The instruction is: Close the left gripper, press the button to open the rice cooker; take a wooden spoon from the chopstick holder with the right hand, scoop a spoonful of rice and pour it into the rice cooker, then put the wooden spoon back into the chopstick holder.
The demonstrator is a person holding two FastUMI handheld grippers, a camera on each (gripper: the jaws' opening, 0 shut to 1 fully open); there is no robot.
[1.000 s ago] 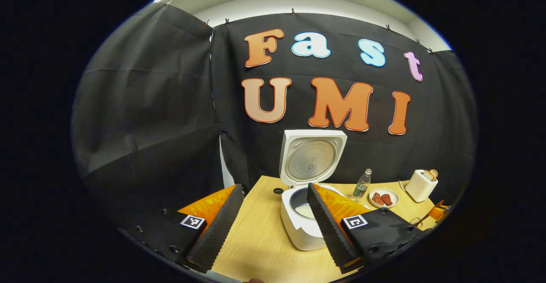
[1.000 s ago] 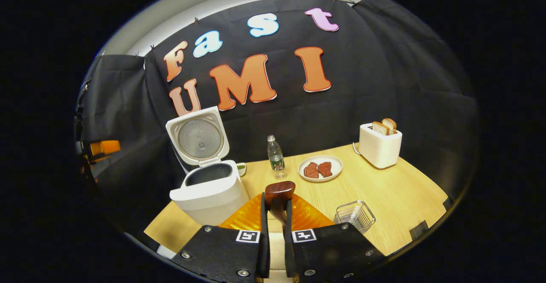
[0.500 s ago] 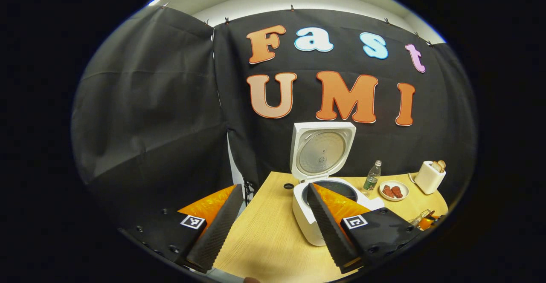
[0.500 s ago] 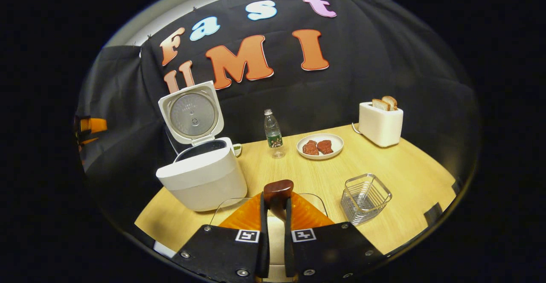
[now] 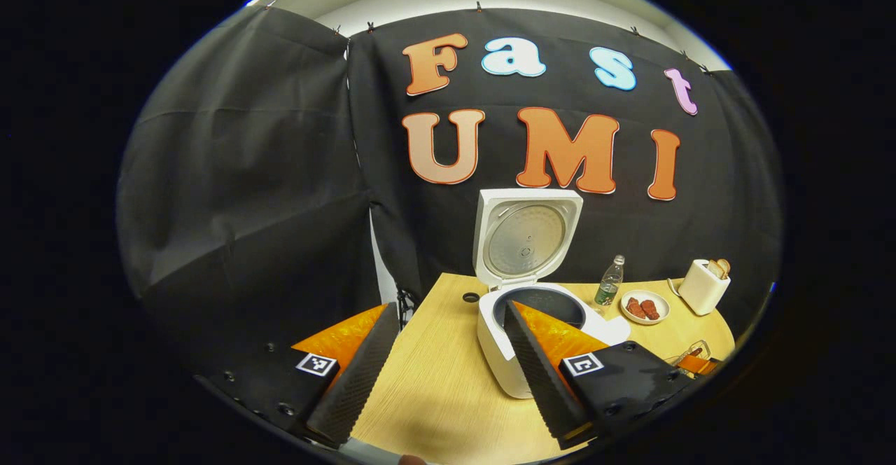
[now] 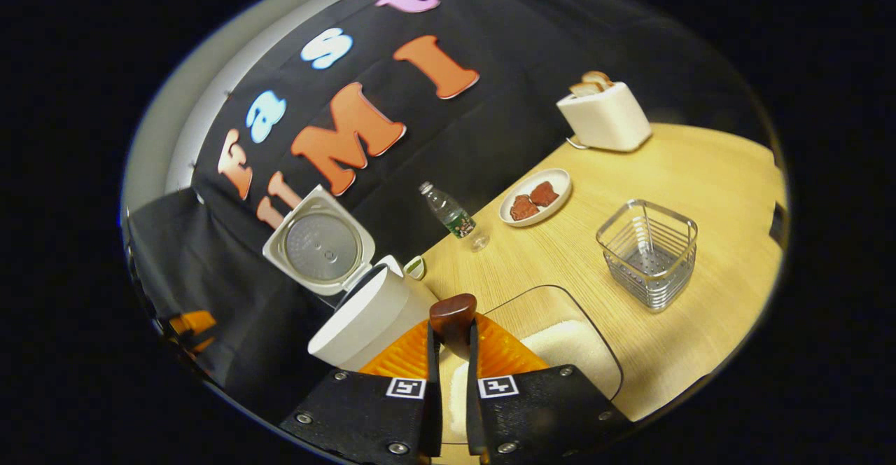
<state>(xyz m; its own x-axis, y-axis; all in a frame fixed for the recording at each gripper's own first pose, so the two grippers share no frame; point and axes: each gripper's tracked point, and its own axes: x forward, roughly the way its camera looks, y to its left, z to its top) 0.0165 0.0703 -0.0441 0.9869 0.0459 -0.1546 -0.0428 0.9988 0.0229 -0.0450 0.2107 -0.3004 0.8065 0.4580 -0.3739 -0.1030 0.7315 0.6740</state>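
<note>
Right gripper [image 6: 448, 353] fingers clamped on dark wooden spoon [image 6: 453, 314]; left gripper [image 5: 448, 374] fingers spread, empty. Carry spoon level toward square wire chopstick holder [image 6: 647, 251] at 2 o'clock; lower upright.

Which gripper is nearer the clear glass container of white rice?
Right. The right gripper, shut on the wooden spoon, hangs directly over the glass container of rice. The left gripper is open beside the white rice cooker.

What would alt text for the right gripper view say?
The right gripper is shut on a wooden spoon above a clear container of rice. Beyond stand an open rice cooker, a wire chopstick holder and a toaster.
</note>
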